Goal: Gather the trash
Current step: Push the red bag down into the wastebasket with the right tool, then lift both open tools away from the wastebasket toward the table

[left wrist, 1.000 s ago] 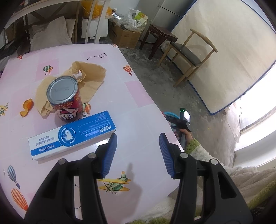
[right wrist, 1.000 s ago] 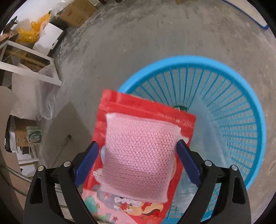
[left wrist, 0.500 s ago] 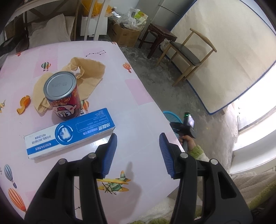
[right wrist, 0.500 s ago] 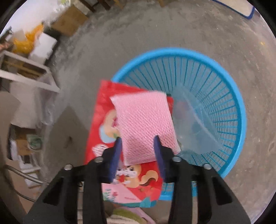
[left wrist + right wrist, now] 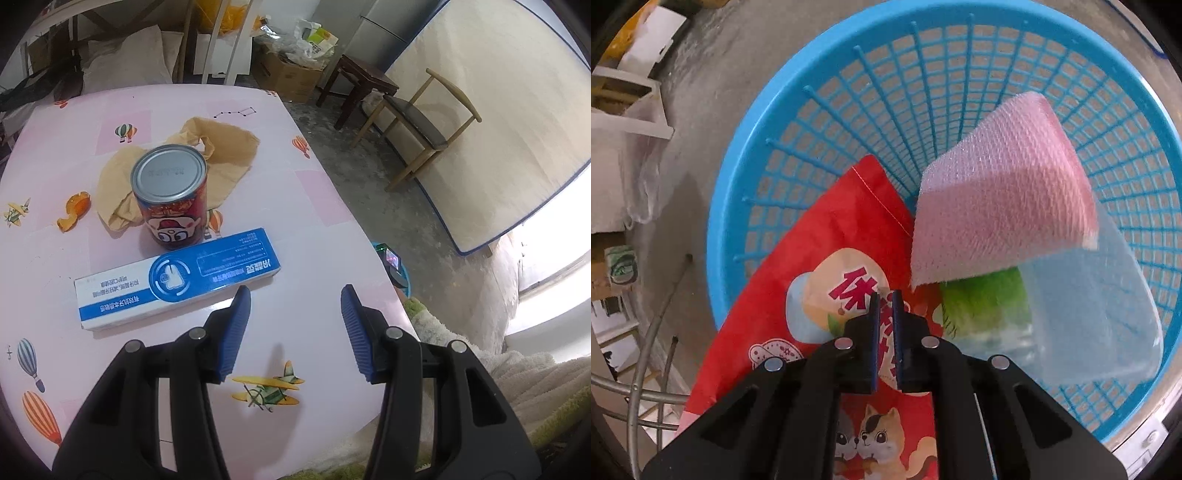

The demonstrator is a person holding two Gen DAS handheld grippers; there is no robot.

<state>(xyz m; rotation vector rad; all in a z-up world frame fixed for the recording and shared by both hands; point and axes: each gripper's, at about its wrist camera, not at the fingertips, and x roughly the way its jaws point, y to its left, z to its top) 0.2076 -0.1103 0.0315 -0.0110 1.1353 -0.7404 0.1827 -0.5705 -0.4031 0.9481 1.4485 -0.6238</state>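
Right gripper (image 5: 885,302) jaws have just closed empty, left gripper (image 5: 295,314) half-open; we judge red pouch (image 5: 827,266) and pink sponge (image 5: 997,206) apparently binned in the basket (image 5: 746,177), can (image 5: 170,199) and box (image 5: 177,277) remaining.

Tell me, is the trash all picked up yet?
Not yet. Done: a red snack bag, pink mesh sponge and clear plastic tub sit in the blue plastic basket. In hand: nothing; the right gripper has just closed empty, the left gripper is open. Left on the pink table: red tin can, blue-white carton, tan bag, orange peel.
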